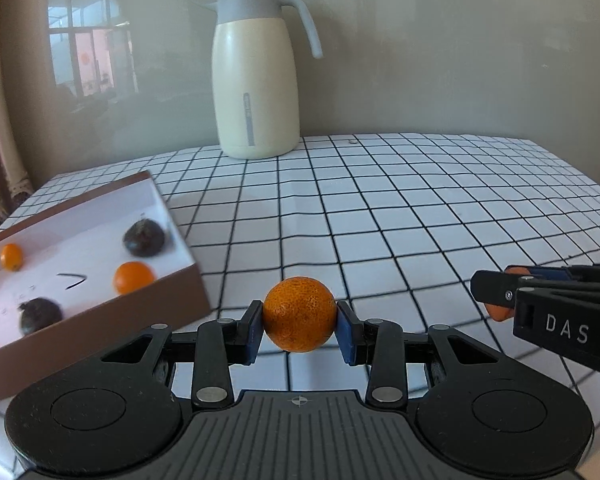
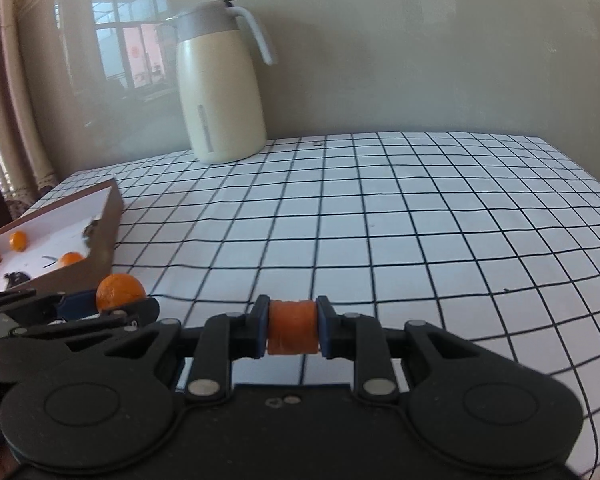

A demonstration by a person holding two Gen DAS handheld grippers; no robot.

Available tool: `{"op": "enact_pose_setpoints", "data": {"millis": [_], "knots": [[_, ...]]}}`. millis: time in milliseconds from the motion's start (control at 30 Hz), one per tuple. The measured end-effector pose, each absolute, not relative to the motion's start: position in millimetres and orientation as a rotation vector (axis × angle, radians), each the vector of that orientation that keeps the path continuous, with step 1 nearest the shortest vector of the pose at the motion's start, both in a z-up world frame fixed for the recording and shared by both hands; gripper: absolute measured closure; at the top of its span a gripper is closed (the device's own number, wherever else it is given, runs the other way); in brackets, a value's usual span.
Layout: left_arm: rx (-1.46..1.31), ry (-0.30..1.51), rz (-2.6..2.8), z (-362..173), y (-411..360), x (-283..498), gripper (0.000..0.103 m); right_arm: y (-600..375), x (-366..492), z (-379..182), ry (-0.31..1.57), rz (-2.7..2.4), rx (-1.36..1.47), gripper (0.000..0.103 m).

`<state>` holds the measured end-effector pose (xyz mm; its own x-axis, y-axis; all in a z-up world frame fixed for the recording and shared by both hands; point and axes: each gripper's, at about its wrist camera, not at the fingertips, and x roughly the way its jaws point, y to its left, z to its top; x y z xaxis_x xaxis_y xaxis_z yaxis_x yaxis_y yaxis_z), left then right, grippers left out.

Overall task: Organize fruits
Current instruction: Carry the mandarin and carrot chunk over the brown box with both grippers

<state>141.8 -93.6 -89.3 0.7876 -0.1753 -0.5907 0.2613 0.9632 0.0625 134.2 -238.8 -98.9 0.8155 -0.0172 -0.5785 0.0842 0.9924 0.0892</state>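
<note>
the table, covered by a grid-pattern cloth, carries a cream jug at the far side and a shallow brown box at the near left. the box already holds several small orange fruits and two dark ones. left claw — closed on a round orange, pads pressed to both sides, raised just right of the box. right claw — fully closed on an orange chunk, further right over bare cloth. step in hand, as judged: carrying both pieces to the box. next move calls for travelling left over the box rim, lowering, then opening each claw in a free spot.
</note>
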Motion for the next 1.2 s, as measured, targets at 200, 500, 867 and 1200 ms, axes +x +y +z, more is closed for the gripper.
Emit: {"op": "enact_pose_setpoints", "data": {"millis": [200, 500, 867, 1200], "knots": [[0.132, 0.618, -0.214, -82.9, -73.0, 121.5, 0.065, -218.7, 118.8, -91.5, 0.61, -0.017, 0.096, 0.088], [0.093, 0.584, -0.173, -60.2, -34.0, 94.0, 0.065, -177.9, 102.9, -75.2, 0.581, 0.077, 0.055, 0.088], [0.035, 0.562, -0.051, -39.8, 38.7, 72.6, 0.065, -114.5, 102.7, -58.4, 0.548, 0.222, 0.009, 0.088], [-0.02, 0.541, 0.054, -32.2, 95.4, 65.5, 0.065, -57.6, 112.5, -46.4, 0.511, 0.342, -0.034, 0.088]]}}
